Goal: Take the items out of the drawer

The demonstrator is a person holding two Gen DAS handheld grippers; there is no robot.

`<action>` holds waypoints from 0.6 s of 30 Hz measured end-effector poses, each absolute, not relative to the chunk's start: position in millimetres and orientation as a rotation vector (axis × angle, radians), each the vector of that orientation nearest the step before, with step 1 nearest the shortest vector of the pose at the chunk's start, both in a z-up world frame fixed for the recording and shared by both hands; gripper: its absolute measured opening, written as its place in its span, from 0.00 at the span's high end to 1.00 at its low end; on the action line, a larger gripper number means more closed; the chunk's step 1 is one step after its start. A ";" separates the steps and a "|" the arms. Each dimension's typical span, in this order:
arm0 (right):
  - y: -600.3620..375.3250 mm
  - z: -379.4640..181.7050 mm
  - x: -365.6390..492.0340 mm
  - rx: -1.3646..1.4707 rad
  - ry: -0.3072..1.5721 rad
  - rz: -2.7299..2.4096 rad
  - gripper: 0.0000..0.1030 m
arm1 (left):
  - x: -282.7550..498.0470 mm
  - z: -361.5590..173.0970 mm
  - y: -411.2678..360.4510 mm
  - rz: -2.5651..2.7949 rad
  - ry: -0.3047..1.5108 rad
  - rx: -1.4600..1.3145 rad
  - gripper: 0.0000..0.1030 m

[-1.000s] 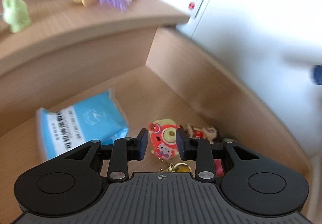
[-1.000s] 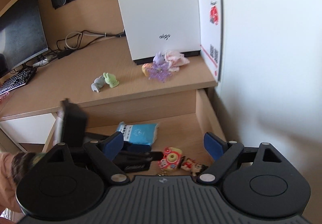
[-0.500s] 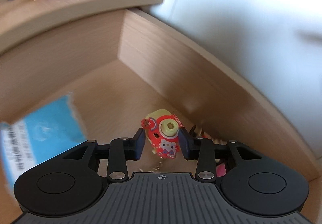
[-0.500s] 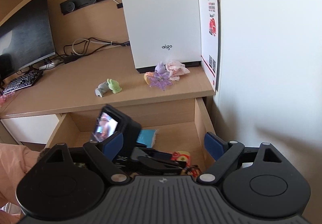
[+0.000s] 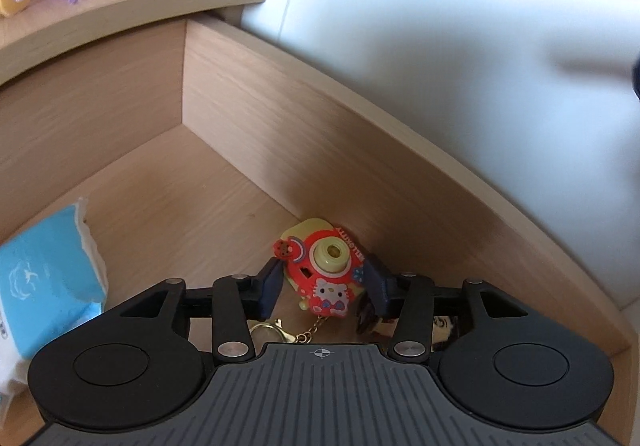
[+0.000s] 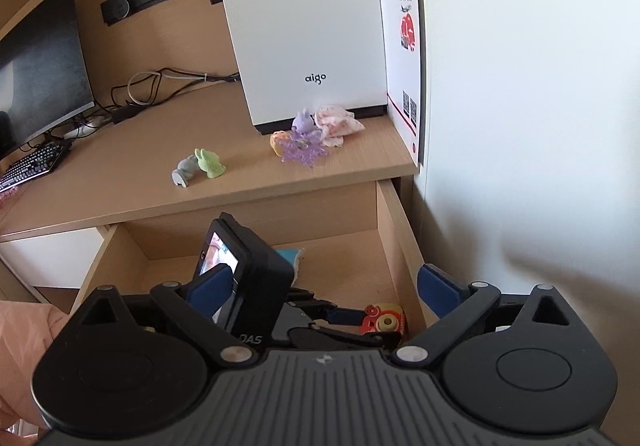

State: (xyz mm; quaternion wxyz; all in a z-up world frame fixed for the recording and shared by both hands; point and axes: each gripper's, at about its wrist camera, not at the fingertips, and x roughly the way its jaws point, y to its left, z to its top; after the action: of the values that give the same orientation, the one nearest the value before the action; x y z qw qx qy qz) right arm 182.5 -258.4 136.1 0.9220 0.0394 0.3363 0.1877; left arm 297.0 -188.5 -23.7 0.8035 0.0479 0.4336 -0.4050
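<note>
Left gripper (image 5: 322,282) has just been opening around the toy camera (image 5: 324,272) in the drawer (image 5: 360,149), not gripping it yet; I'd center it before squeezing. Right gripper (image 6: 326,288) hangs wide open, empty.

An open light-wood drawer (image 5: 320,133) holds a red and yellow toy camera keychain (image 5: 322,274) at six o'clock against its right wall, and a blue tissue pack (image 5: 48,282) at eight o'clock. Above it, a wooden desktop (image 6: 132,165) carries a white aigo box (image 6: 304,21) at twelve o'clock, with a purple flower trinket (image 6: 302,149), green figurine (image 6: 209,162) and grey figurine (image 6: 185,170) nearer its front edge.
</note>
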 end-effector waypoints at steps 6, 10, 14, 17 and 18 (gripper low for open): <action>-261.6 136.8 183.1 0.105 0.681 0.367 0.04 | 306.6 -30.3 -188.3 -0.879 0.955 0.059 0.54; -265.4 139.3 181.6 0.116 0.671 0.351 0.04 | 301.7 -27.5 -171.6 -0.863 0.983 0.080 0.57; -268.9 137.6 181.6 0.123 0.674 0.344 0.04 | 284.9 -19.9 -141.5 -0.814 0.989 0.181 0.57; -267.5 134.4 180.4 0.121 0.680 0.348 0.04 | 272.6 -12.4 -117.4 -0.748 0.953 0.294 0.64; -266.5 133.4 180.2 0.118 0.682 0.350 0.04 | 268.5 -10.6 -110.0 -0.730 0.939 0.337 0.65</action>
State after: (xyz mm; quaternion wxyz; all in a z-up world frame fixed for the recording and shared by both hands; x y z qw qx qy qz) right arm 180.2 -266.5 133.4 0.9257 0.0575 0.3326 0.1708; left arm 268.5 -110.0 -10.6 0.8150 0.1580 0.4401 -0.3424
